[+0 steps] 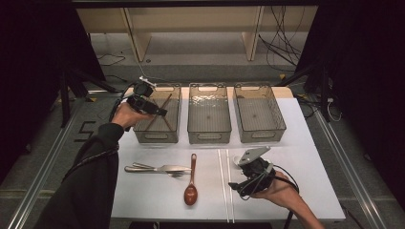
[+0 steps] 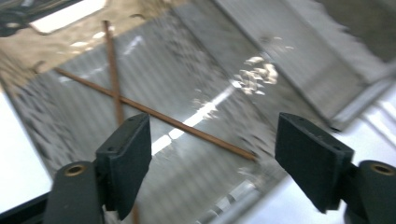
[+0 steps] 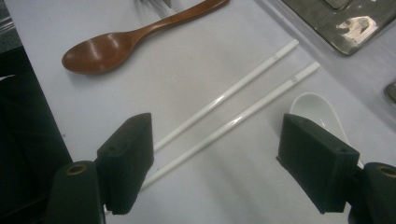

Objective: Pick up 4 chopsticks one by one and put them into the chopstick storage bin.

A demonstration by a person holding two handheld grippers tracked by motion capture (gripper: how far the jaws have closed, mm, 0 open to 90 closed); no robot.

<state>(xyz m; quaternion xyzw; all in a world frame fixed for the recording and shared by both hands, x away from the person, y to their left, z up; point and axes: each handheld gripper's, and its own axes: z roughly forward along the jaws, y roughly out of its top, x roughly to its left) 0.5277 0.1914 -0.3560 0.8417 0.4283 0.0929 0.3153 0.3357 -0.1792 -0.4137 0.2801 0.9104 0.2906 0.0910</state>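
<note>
— Two brown chopsticks (image 2: 154,116) lie crossed on the floor of the left bin (image 1: 157,136); see them through the clear wall?

— Yes, one runs along the bin's length and the other slants over it. The left gripper (image 1: 152,109) hangs just above that bin's near left corner, pointing in over the rim.

— Is it holding anything?

— No. In the left gripper view its black jaws stand spread wide, with nothing between the pads (image 2: 128,158). The chopsticks rest below and beyond them, apart from the jaws.

— And the other hand?

— The right gripper (image 1: 239,183) sits low over the white table (image 1: 315,143), well in front of the left bin and off to its right. Its jaws are spread too, empty.

— What is under it?

— A pair of white chopsticks (image 3: 233,102), side by side and almost parallel, passing between the open jaws on the table top. A white ceramic spoon (image 3: 317,112) lies just beside them, partly behind one pad.

— Anything else in front of the left bin?

— A wooden spoon (image 1: 191,183), bowl toward us, and a metal fork and knife (image 1: 157,168) lying crosswise beside its handle. Two more clear bins, the middle bin (image 1: 209,136) and the right bin (image 1: 260,133), stand in a row to the right of the left one.
</note>
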